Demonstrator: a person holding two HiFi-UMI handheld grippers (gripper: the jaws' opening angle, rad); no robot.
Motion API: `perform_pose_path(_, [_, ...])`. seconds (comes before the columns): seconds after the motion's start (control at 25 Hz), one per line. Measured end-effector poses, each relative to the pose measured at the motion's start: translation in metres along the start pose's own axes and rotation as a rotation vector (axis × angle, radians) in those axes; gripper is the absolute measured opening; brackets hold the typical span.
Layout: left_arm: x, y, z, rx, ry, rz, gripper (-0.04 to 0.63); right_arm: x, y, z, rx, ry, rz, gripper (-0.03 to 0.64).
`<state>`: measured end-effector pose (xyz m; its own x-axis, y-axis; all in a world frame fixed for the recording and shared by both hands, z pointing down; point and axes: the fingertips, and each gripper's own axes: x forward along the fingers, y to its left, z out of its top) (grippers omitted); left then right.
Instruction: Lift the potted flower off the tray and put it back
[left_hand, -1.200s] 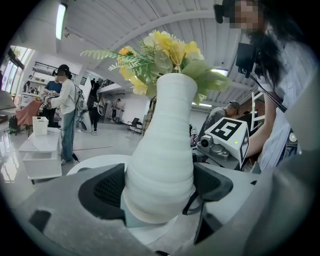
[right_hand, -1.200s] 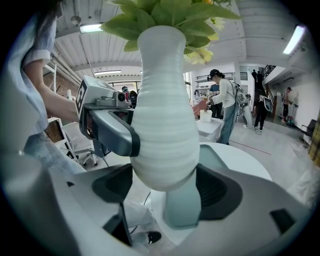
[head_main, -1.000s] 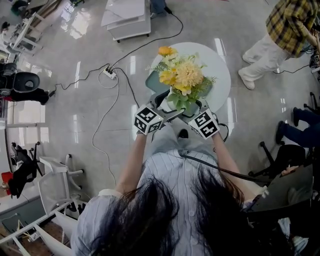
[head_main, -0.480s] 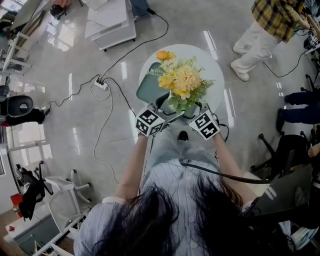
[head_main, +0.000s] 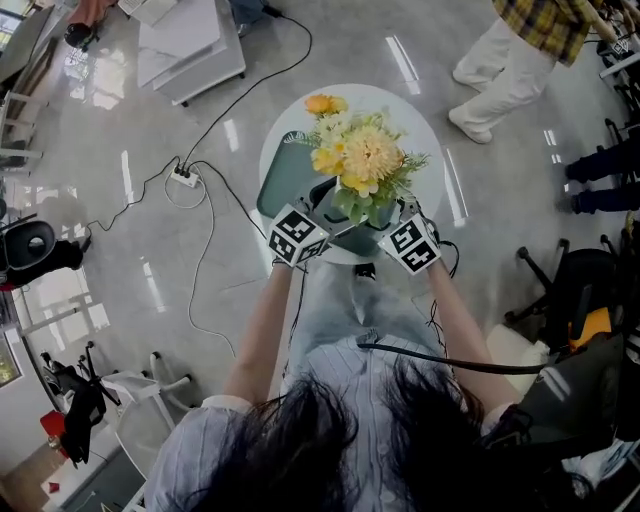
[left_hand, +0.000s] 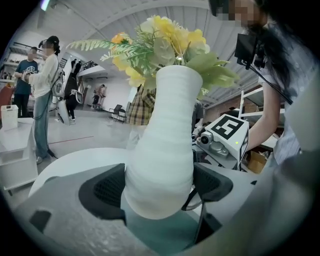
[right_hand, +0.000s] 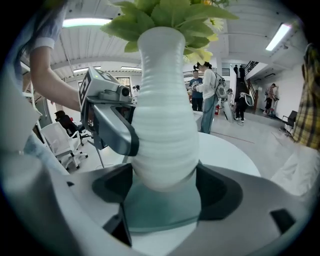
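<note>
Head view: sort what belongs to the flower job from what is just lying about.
Job: potted flower, gripped by the left tool and the right tool; teal tray; round white table.
Lying about: power strip; cables; white cabinet.

Head view down, 2 gripper views opposed (vase (left_hand: 160, 150) shared)
</note>
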<state>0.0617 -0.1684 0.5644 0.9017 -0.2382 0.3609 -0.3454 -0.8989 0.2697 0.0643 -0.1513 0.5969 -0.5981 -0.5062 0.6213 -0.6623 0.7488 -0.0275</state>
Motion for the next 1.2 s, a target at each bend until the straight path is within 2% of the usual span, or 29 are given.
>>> perform_pose_path(0.36, [0.033,0.025,-0.025,0.0,0.058,-0.06,0.419,0.028,-0.025,-0.028,0.041,0.022,-0.029,0.382])
perform_pose_path(0.64, [0.049,0.022,-0.045,0.004,0.098,-0.1,0.419,0.032,-0.028,-0.053,0.046,0.045,-0.049,0.381])
perform_pose_path(1.0, [0.052,0.025,-0.046,0.032,0.095,-0.106,0.419,0.038,-0.029,-0.055,0.094,0.008,-0.061,0.38])
perform_pose_path(1.2, [0.055,0.023,-0.046,0.049,0.103,-0.11,0.42,0.036,-0.032,-0.056,0.078,0.003,-0.073,0.38])
